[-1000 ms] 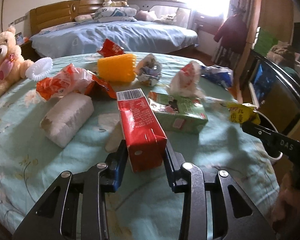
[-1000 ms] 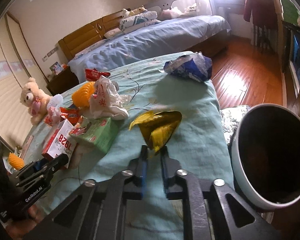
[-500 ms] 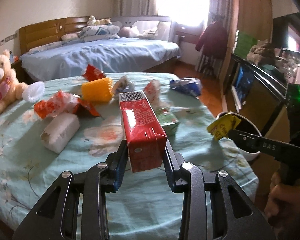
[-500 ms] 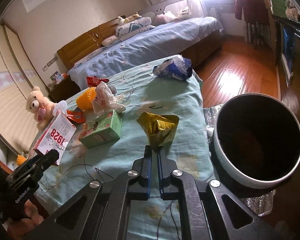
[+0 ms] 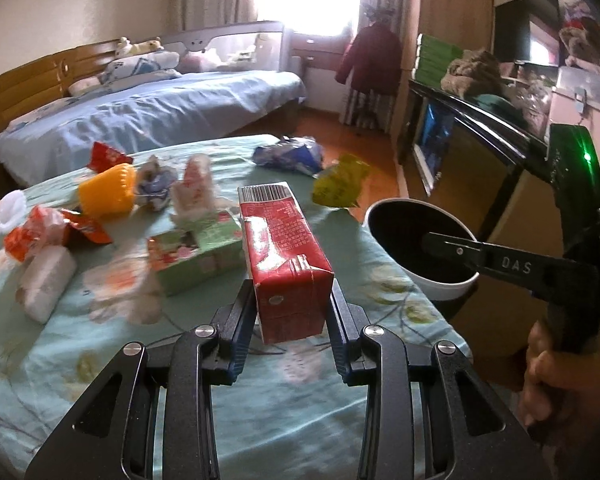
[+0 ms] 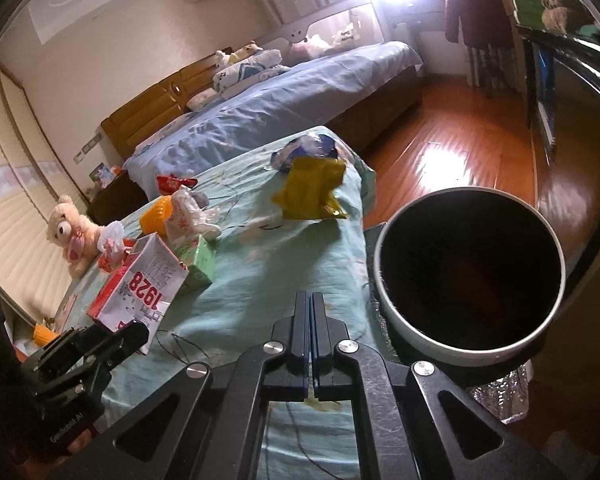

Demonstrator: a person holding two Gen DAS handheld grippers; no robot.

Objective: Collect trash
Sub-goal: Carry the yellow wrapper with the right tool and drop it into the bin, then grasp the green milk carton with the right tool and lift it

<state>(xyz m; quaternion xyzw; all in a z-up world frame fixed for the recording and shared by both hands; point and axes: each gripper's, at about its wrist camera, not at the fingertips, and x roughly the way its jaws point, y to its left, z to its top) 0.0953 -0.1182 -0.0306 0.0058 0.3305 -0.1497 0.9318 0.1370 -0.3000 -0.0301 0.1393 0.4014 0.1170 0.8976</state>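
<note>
L wrist view: left gripper (image 5: 292, 312) clamps the red carton (image 5: 284, 256), now lifted off the table (image 5: 260, 420) and nearer the bin (image 5: 424, 256) than 1 s ago. Yellow wrapper (image 5: 340, 184) looks airborne, blurred.

R wrist view: right gripper (image 6: 313, 320) jaws pressed together, nothing between; wrapper (image 6: 312, 192) released, short of the bin (image 6: 468, 280), so it prob. misses. Carton (image 6: 140, 284) likely goes in next.

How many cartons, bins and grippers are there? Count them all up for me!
Cartons: 2, the red carton and the green carton
Bins: 1, the bin
Grippers: 2, the left gripper and the right gripper
Total: 5
</note>
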